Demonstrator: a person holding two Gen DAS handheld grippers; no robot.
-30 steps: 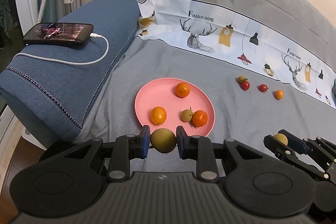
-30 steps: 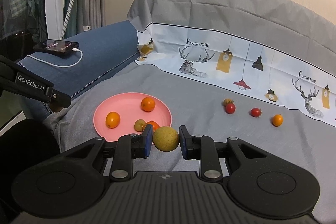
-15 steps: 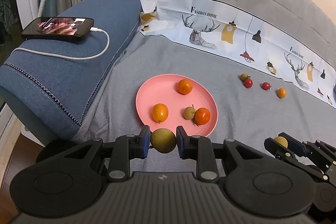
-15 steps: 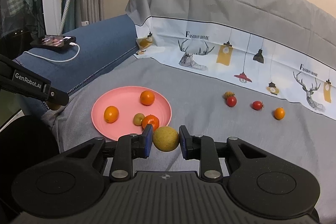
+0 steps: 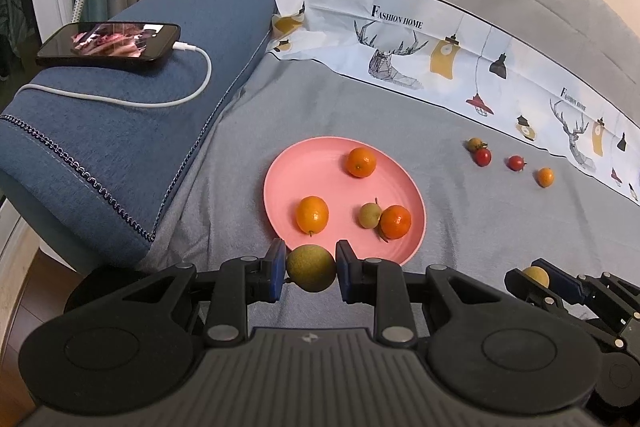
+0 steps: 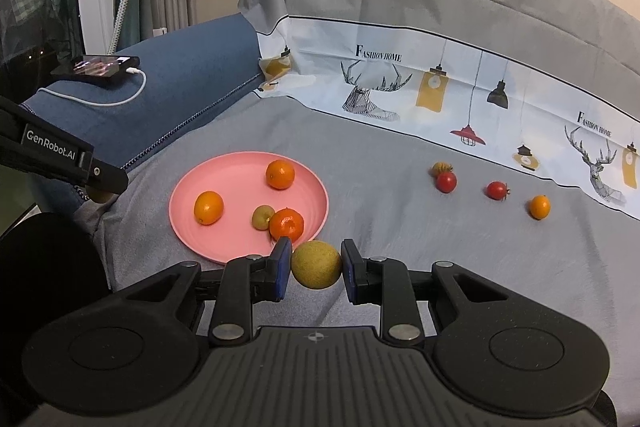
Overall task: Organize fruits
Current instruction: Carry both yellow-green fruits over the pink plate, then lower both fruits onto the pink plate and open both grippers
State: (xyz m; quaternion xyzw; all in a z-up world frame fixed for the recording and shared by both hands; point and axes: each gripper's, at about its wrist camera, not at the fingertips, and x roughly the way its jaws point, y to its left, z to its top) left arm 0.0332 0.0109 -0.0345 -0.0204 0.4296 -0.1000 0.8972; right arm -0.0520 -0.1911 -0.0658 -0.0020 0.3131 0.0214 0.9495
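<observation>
A pink plate [image 5: 320, 163] [image 6: 236, 179] lies on the grey cloth and holds three oranges and a small green fruit [image 5: 369, 215]. My left gripper [image 5: 311, 267] is shut on a green-brown pear [image 5: 311, 268], held just above the plate's near rim. My right gripper [image 6: 316, 265] is shut on a yellow-green pear [image 6: 316, 264], just right of the plate's near edge; it also shows in the left wrist view [image 5: 536, 277]. Two red tomatoes [image 6: 446, 182], a small brownish fruit [image 6: 440, 168] and a small orange [image 6: 539, 207] lie loose on the cloth to the right.
A blue sofa armrest [image 5: 120, 131] rises left of the plate, with a phone [image 5: 108, 45] and its white cable on top. The printed cloth climbs the sofa back behind the fruit. The seat's front edge drops off at the lower left.
Both grippers have moved slightly forward toward the plate, each still holding its pear. The fruit on the plate and cloth has not moved.
</observation>
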